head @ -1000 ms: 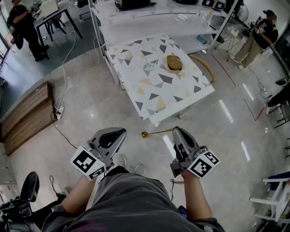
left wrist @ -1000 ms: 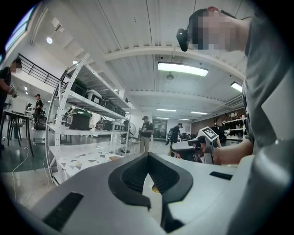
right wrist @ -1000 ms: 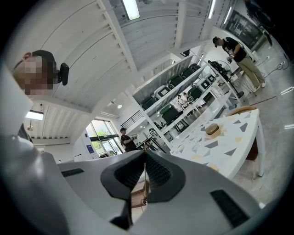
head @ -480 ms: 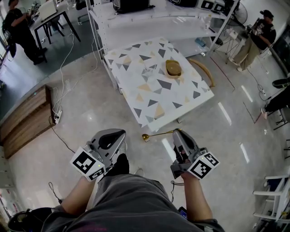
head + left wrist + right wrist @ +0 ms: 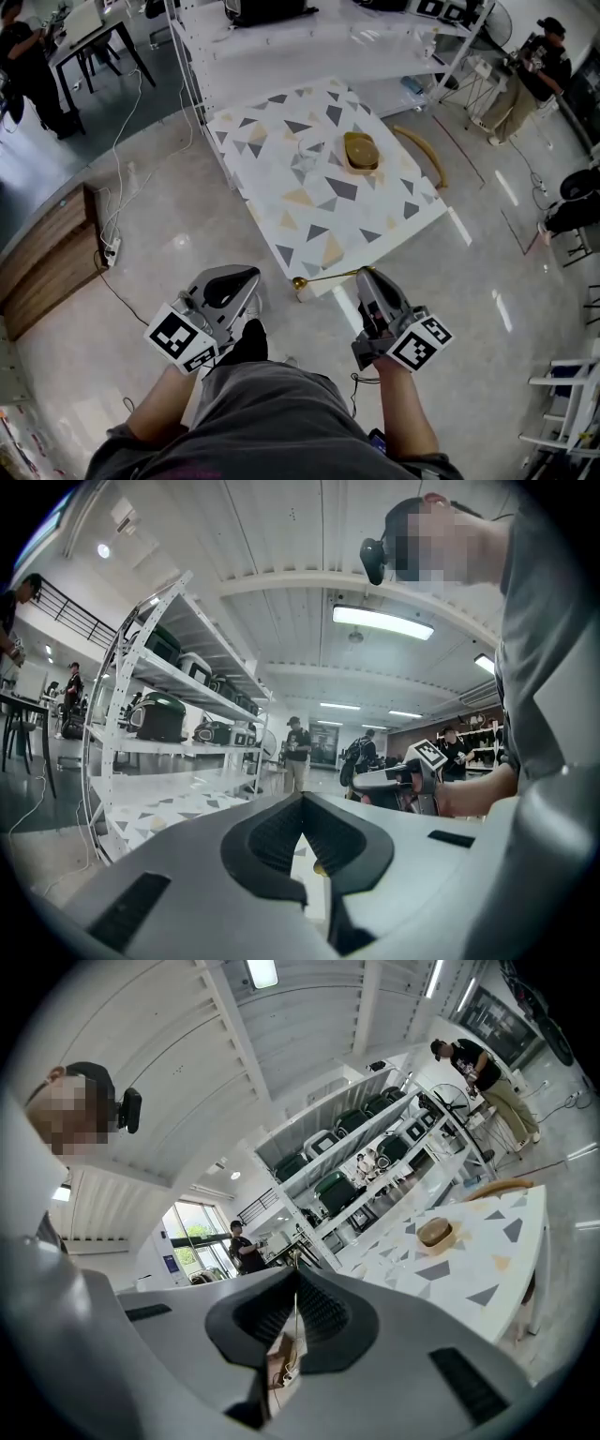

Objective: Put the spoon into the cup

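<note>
A gold spoon [image 5: 323, 276] sticks out sideways to the left from my right gripper [image 5: 363, 272], which is shut on its handle. In the right gripper view only the thin handle [image 5: 296, 1314] shows between the closed jaws. A tan cup [image 5: 360, 151] stands on the far half of the triangle-patterned table [image 5: 314, 202], well ahead of both grippers; it also shows in the right gripper view as the cup [image 5: 436, 1233]. My left gripper [image 5: 246, 275] is shut with nothing in it, level with the right one. Both hang over the floor at the table's near corner.
White shelving [image 5: 309, 37] stands behind the table. A curved wooden chair back [image 5: 424, 150] is at the table's right. Cables [image 5: 117, 150] run over the floor at left beside a wooden platform [image 5: 47, 267]. People stand at the far left and far right.
The table has drawn nearer and its near corner now reaches the spoon's bowl. Both grippers keep the same pose, the spoon still held.
</note>
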Available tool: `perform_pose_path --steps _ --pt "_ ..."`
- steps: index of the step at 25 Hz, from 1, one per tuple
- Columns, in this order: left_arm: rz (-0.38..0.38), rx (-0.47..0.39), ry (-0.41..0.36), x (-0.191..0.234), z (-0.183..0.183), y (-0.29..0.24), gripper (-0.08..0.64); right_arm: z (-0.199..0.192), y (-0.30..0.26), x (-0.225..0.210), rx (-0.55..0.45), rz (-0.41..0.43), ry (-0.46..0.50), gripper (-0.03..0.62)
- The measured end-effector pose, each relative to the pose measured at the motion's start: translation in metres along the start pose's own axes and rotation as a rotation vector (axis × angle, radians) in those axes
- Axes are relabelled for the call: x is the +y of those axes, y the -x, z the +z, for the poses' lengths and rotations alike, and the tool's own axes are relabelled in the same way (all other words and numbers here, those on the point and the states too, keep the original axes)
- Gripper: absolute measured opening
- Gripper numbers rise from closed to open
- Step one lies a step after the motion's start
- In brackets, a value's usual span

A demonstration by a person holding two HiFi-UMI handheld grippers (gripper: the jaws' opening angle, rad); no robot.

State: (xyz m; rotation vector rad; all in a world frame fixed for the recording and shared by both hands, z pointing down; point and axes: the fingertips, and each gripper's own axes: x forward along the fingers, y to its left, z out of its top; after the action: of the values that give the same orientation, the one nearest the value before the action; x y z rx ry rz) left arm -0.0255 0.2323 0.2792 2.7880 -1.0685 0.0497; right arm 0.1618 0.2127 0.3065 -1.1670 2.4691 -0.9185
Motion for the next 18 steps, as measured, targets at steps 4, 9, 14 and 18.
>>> perform_pose_path --steps 4,9,14,18 --pt "-0.017 0.006 0.012 0.033 -0.001 -0.016 0.015 0.003 -0.033 -0.011 0.007 -0.016 -0.004 0.025" --pt "-0.035 0.018 0.028 0.077 -0.003 -0.032 0.015 0.003 -0.074 -0.024 0.012 -0.041 -0.016 0.024" --pt "-0.05 0.022 0.037 0.123 0.0 -0.043 0.015 0.007 -0.119 -0.034 0.015 -0.063 -0.018 0.025" --pt "-0.064 0.03 0.045 0.16 0.001 -0.053 0.014 0.01 -0.154 -0.04 0.014 -0.08 -0.02 0.025"
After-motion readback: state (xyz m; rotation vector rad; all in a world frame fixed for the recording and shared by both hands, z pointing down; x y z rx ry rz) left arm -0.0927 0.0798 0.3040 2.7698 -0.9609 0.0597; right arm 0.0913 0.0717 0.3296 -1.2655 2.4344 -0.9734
